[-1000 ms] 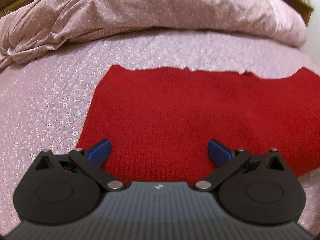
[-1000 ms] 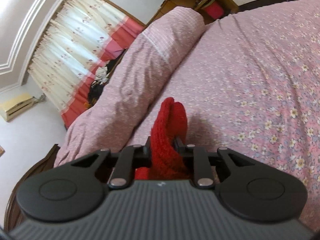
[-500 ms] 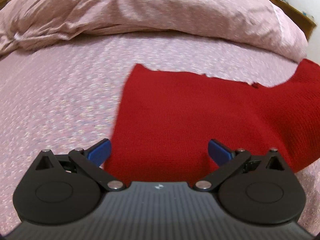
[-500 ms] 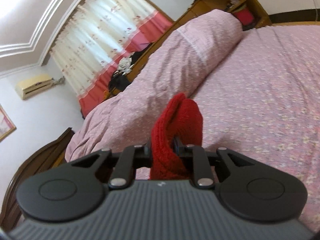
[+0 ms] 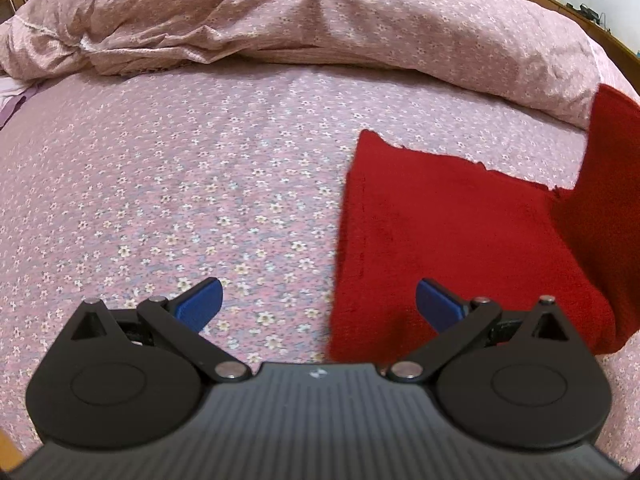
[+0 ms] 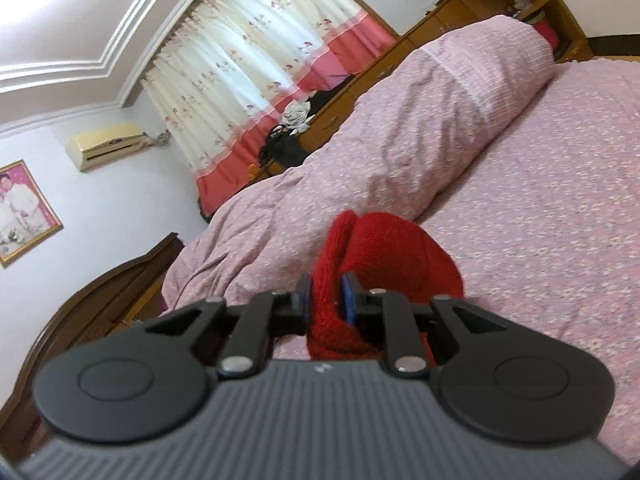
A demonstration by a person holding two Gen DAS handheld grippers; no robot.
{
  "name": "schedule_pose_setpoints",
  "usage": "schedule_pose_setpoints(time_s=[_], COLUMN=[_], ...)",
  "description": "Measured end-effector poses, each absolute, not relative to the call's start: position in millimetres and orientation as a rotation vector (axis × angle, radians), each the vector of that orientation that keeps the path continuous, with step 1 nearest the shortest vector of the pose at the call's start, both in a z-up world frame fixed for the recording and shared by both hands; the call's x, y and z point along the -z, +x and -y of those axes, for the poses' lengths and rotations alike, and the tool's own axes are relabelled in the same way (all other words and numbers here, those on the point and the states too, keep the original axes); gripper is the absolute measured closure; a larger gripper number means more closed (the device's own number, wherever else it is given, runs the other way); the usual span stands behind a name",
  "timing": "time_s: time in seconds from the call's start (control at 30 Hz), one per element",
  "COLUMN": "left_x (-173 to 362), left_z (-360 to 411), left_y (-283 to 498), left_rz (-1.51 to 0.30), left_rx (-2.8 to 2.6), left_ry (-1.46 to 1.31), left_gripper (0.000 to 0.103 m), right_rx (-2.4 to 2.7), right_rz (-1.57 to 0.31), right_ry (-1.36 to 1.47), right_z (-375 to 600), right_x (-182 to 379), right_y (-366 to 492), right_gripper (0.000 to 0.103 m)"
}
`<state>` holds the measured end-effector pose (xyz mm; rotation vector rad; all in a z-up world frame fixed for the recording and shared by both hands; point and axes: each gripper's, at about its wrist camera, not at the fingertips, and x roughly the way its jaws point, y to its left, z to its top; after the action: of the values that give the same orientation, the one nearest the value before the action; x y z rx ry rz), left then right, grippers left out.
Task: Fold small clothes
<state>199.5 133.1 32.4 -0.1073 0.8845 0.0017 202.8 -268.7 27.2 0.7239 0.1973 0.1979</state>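
A red knitted garment (image 5: 448, 236) lies flat on the pink floral bedsheet (image 5: 200, 184), at the right of the left wrist view. Its right part rises off the bed toward the upper right. My left gripper (image 5: 318, 304) is open and empty, low over the garment's left edge; its right blue fingertip (image 5: 438, 306) is over the cloth, the left one over bare sheet. My right gripper (image 6: 326, 300) is shut on a bunched fold of the red garment (image 6: 384, 256) and holds it above the bed.
A rolled pink duvet (image 5: 320, 20) lies along the far side of the bed, also in the right wrist view (image 6: 420, 136). A wooden headboard (image 6: 112, 280), curtains (image 6: 256, 64) and wooden shelves (image 6: 520, 4) stand beyond the bed.
The left gripper has shifted left, so the garment now sits to its right. The right gripper has lifted its red fold higher and tilted up toward the room.
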Motion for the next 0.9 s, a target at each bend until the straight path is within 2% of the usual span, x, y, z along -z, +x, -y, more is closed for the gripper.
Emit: schedule_pose_setpoints(time_s=[0.13,0.57,0.73,0.9], left_x=[-30,-19,-25,-32], left_z=[-145,-164,-153,-135], left_y=[197,188,187,187], left_rz=[-0.888,-0.912,-0.901,-0.887], left_rx=[-0.004,-0.019,0.004,0.042], left_ry=[-0.118,-0.141,-0.136,-0.131], left_gripper=[0.000,0.000,0.000,0.000], right_rx=[-0.197,-0.324,-0.331,-0.331], right_rz=[-0.211,-0.427,-0.377,-0.341], right_ry=[0.686,0.449,0.297,0.323], right_z=[244,157,145,170], right_x=[-28,19,5,-16], right_y=[207,226,202,181], right_gripper=[0.092,0.094,0.090,0.088])
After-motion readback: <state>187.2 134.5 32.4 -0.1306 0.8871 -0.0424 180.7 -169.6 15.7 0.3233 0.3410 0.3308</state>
